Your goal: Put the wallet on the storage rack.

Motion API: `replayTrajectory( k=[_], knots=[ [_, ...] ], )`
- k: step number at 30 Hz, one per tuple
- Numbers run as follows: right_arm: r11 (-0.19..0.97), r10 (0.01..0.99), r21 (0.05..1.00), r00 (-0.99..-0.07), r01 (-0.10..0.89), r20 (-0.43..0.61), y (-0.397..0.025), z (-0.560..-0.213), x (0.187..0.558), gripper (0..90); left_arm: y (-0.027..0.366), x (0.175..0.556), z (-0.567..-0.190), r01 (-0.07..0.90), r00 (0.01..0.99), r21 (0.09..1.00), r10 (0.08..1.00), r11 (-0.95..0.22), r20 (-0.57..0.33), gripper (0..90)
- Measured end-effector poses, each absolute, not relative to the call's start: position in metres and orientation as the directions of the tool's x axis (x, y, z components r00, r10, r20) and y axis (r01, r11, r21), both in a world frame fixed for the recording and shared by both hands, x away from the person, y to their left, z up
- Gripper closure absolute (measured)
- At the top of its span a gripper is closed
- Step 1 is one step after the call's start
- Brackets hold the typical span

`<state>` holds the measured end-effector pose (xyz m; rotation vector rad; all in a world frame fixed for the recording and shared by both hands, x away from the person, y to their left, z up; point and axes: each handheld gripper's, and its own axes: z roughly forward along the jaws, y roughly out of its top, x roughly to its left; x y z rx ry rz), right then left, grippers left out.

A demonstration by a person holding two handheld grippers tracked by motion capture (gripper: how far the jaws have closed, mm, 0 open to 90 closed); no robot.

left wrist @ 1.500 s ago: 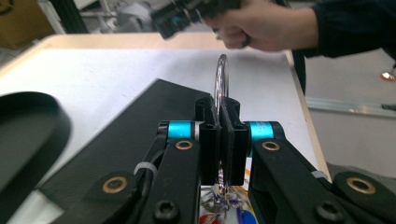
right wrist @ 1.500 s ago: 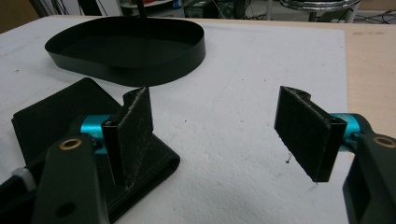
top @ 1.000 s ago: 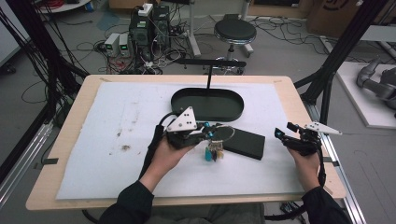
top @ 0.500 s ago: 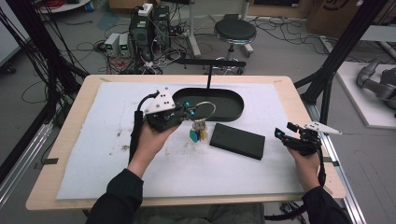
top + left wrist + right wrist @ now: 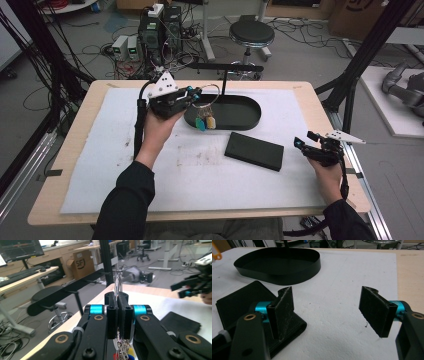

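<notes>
On the white mat, my left gripper pinches the key ring near the stand's hook bar. Hanging remains; my right gripper waits open by the right edge.

A flat black box lies on the white mat covering the wooden table, just in front of an oval black tray, while beyond the table stand a round stool and what may be power supplies.
</notes>
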<state>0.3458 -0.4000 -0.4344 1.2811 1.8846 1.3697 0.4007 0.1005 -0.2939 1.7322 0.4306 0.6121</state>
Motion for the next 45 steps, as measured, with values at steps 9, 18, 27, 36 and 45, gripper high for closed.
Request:
replayTrajectory(
  k=[9,18,27,36,45],
  knots=[
    [0.061,0.883,0.912,-0.448,0.405,0.14,-0.4,-0.434,0.346,28.4,0.107,0.433,-0.295,-0.012,0.757,0.974,0.635,-0.226,0.157,86.7],
    [0.059,0.883,0.913,-0.448,0.404,0.141,-0.4,-0.435,0.346,28.4,0.114,0.465,-0.313,0.064,0.73,0.98,0.678,-0.187,0.082,86.7],
    [0.06,0.885,0.915,-0.446,0.4,0.137,-0.4,-0.434,0.346,28.5,0.119,0.483,-0.328,0.102,0.694,0.981,0.719,-0.163,0.047,86.7],
    [0.06,0.884,0.911,-0.446,0.407,0.141,-0.4,-0.435,0.347,28.4,0.123,0.495,-0.339,0.144,0.664,0.981,0.748,-0.128,0.0,86.6],
    [0.066,0.883,0.91,-0.449,0.409,0.138,-0.399,-0.436,0.347,28.5,0.124,0.495,-0.339,0.18,0.599,0.974,0.8,-0.136,0.001,77.9]
  ],
)
